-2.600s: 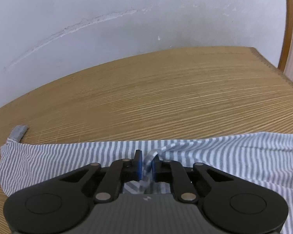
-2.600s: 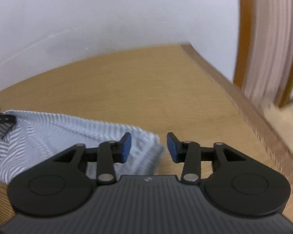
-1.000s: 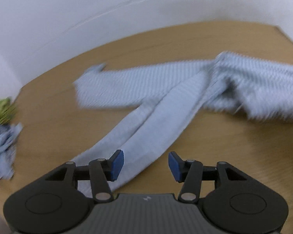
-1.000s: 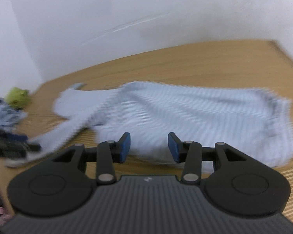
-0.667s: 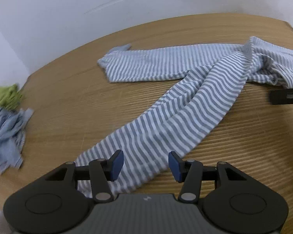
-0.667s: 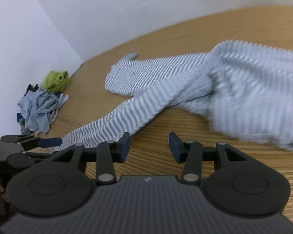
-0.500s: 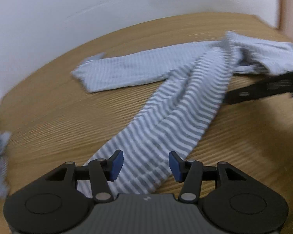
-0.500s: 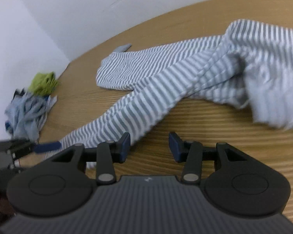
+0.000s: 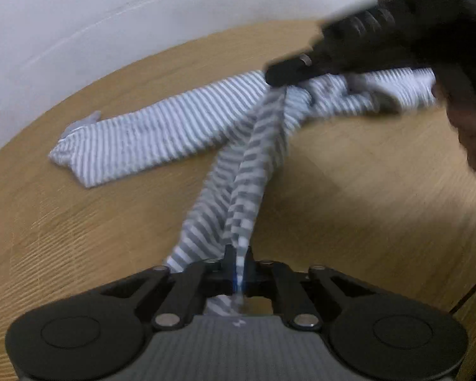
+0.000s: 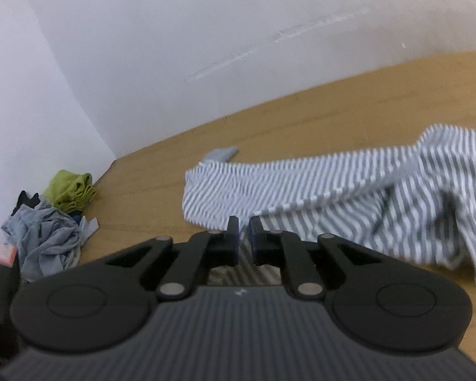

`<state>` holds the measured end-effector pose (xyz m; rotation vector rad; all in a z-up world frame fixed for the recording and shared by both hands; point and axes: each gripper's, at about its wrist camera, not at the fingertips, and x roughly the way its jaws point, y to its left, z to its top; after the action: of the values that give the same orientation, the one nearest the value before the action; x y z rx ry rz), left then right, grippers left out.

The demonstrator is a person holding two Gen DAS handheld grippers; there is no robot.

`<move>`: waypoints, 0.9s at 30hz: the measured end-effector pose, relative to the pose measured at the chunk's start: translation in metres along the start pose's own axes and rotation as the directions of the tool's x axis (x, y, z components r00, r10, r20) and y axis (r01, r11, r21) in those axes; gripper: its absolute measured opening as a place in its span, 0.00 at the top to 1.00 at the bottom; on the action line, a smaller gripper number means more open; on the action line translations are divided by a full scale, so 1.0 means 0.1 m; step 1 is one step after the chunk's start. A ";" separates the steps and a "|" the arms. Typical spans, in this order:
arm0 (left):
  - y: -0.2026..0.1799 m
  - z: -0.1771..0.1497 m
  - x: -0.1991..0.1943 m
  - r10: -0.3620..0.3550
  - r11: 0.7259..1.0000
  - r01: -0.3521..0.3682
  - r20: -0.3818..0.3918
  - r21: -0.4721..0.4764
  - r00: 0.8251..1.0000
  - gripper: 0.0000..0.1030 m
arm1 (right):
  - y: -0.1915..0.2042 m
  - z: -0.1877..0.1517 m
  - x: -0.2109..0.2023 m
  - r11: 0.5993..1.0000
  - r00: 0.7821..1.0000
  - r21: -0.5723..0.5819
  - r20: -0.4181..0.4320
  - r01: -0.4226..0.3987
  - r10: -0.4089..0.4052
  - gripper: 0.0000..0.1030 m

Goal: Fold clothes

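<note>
Your left gripper (image 9: 238,265) has just closed and now pinches the end of one leg of the striped garment (image 9: 187,127), which lies spread across the wooden table (image 9: 79,222). Your right gripper (image 10: 243,238) has also just closed, nipping the same leg farther along, near the garment's bunched middle. Left of the garment the table is bare up to a heap of other clothes (image 10: 50,235) in the wall corner. The table's edge (image 9: 469,295) runs close on the garment's right.
</note>
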<state>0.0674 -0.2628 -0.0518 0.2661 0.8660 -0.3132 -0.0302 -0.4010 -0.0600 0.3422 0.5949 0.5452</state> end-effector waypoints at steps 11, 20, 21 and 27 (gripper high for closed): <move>1.07 1.02 -0.22 0.014 0.981 0.027 0.209 -0.194 0.978 0.97 | -0.05 0.54 0.81 0.998 0.995 -0.021 0.084 -0.054 0.056 0.91; 1.67 1.51 1.00 0.114 0.940 -0.121 -0.042 -0.318 0.993 0.88 | -0.30 0.52 1.77 0.994 0.995 0.084 -0.063 0.076 -0.071 0.75; 1.71 1.53 1.12 0.113 0.937 -0.128 -0.065 -0.326 0.991 0.88 | -0.30 0.51 1.72 0.993 0.995 0.088 -0.063 0.082 -0.077 0.75; 1.68 1.63 1.33 0.134 0.978 -0.141 -0.057 -0.151 0.989 0.80 | -0.10 0.46 0.68 0.992 0.991 -0.053 0.083 0.112 -0.107 0.41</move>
<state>0.3251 -0.1867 -0.0377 0.1883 0.9078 -0.1100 0.0485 -0.3767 -0.0577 0.2735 0.5161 0.4403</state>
